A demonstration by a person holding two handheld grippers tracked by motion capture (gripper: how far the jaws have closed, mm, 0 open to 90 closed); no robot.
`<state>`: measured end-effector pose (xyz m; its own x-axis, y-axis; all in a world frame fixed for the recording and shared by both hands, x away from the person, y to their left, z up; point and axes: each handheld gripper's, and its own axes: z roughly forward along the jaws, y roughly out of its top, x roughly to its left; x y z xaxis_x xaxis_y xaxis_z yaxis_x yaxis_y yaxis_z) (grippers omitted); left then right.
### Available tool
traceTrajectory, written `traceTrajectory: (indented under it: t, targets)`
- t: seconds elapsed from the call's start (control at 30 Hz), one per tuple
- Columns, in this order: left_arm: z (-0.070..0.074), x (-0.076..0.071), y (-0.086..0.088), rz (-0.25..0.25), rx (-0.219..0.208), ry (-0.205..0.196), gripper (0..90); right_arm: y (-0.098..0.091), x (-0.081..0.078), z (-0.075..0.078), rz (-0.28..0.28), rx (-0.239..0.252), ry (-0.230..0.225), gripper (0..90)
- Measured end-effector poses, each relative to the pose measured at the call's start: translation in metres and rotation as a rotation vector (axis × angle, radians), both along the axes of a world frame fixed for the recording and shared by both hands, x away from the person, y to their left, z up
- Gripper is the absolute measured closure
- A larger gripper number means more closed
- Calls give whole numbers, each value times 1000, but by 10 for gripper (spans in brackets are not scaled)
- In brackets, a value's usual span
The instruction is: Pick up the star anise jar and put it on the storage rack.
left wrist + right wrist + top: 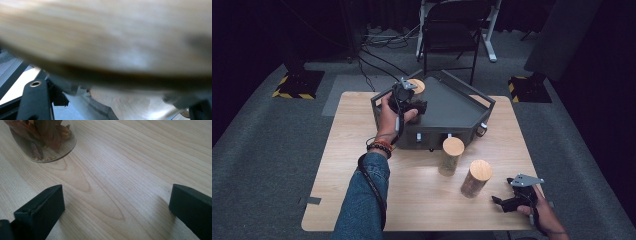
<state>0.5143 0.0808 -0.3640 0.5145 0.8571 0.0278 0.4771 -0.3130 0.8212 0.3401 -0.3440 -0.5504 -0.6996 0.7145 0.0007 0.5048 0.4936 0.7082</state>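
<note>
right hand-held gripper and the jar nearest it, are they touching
Apart. In the right gripper view the right hand-held gripper has its jaws wide open over bare table, with a clear stretch of wood between them and the jar.

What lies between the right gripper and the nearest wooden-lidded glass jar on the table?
Only bare light wooden tabletop separates the open right gripper from the wooden-lidded glass jar, as the right gripper view shows; the high view agrees.

The right gripper (117,207) holds its two black fingers (41,207) wide apart, with nothing between them, low over the pale wood-grain worktop (130,165). At the upper left stands the base of a clear glass jar (43,141) filled with reddish-brown dried pieces, resting on the worktop well clear of both fingers.
</note>
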Motion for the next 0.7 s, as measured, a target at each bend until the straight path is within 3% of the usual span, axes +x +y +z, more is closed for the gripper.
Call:
traceTrajectory:
  t: [0.23, 0.47, 0.7]
  targets:
    - [2, -1, 1, 10, 34, -10, 164, 0, 0, 0, 0, 0, 0, 0]
    - [2, -2, 3, 13, 36, -5, 55, 0, 0, 0, 0, 0, 0, 0]
    - [2, -2, 6, 17, 50, 2, 28, 0, 0, 0, 0, 0, 0, 0]
